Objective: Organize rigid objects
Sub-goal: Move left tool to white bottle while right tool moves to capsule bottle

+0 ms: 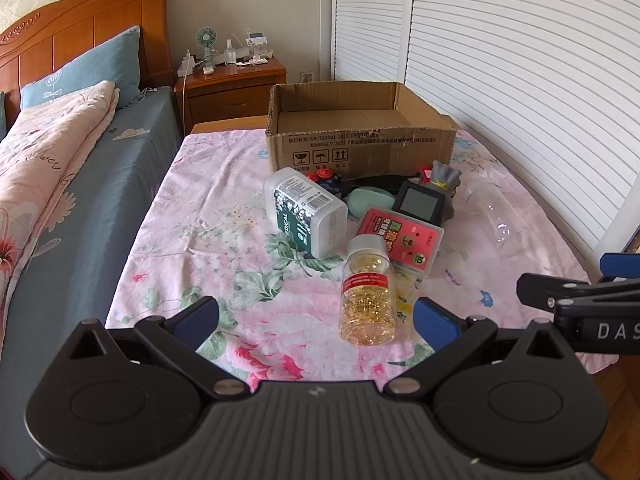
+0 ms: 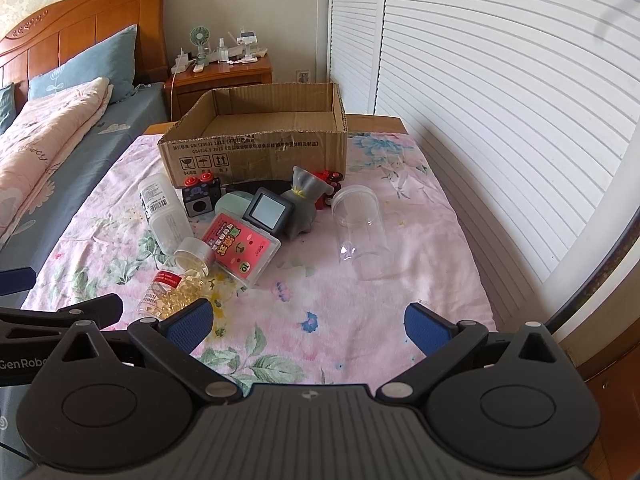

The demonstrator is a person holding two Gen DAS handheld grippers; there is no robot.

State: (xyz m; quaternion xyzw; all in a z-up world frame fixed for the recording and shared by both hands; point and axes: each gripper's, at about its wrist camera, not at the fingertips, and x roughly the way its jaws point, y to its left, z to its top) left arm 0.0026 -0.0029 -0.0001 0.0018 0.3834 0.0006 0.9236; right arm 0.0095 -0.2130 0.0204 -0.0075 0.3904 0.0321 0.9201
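Note:
An open cardboard box (image 1: 360,148) (image 2: 256,148) stands at the far end of a floral-clothed table. In front of it lie a white supplement tub (image 1: 304,212) (image 2: 166,212), a clear bottle of yellow capsules (image 1: 366,292) (image 2: 176,280), a pink card case (image 1: 400,240) (image 2: 240,246), a grey square device (image 1: 420,202) (image 2: 268,210), a grey toy figure (image 1: 442,178) (image 2: 306,196) and a clear plastic jar (image 1: 496,220) (image 2: 360,232). My left gripper (image 1: 316,320) is open, just short of the capsule bottle. My right gripper (image 2: 306,326) is open and empty, short of the clear jar.
A bed (image 1: 60,160) runs along the left. A wooden nightstand (image 1: 236,84) with a small fan stands behind. White louvred doors (image 1: 520,60) line the right. A black cube with red knobs (image 2: 202,196) and a mint case (image 1: 370,200) lie in the pile.

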